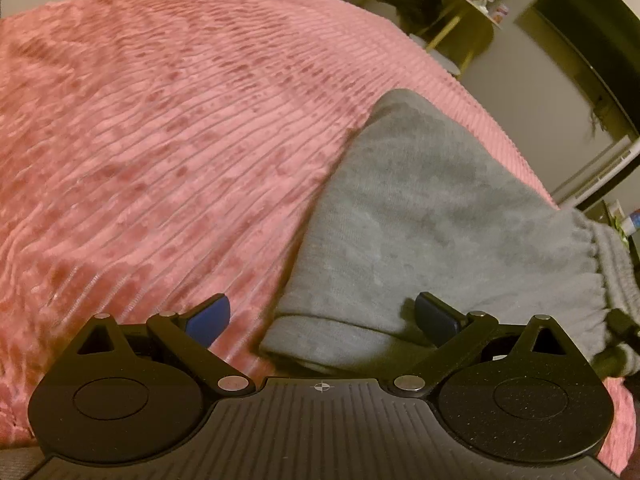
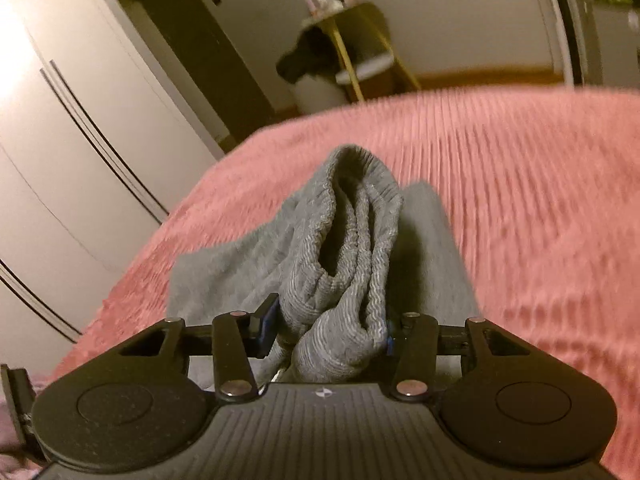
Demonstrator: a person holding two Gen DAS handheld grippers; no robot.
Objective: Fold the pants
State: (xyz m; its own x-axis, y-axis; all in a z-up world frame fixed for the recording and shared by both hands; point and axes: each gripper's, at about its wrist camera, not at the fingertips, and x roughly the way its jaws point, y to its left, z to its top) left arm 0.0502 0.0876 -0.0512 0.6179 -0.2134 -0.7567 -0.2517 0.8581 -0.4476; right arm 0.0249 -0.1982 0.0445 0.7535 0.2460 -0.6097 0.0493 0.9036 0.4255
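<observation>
- Right up close in the left wrist view, the left gripper (image 1: 322, 318) has its jaws spread wide, blue pads apart, nothing pinched.
- Between those open fingers sits a folded hem end of the grey pants (image 1: 420, 216), lying just ahead of the tool on the pink ribbed bedspread (image 1: 160, 140).
- The right fingertip hovers over the grey cloth; whether it touches is hard to tell.
- Over in the right wrist view, the right gripper (image 2: 326, 330) has its jaws closed in on the bunched elastic waistband (image 2: 352, 240), pads pressing either side of the ribbed grey fabric.
- That waistband rises from the grip, its mouth gaping open, with the rest of the pants lying flat on the bedspread beneath and beyond.
- Further back, the pink spread runs to the far edge of the bed.
- Beyond that, a small side table (image 2: 352, 36) with gold legs, something dark draped beside it, and pale wardrobe doors (image 2: 80, 120) on the left.
</observation>
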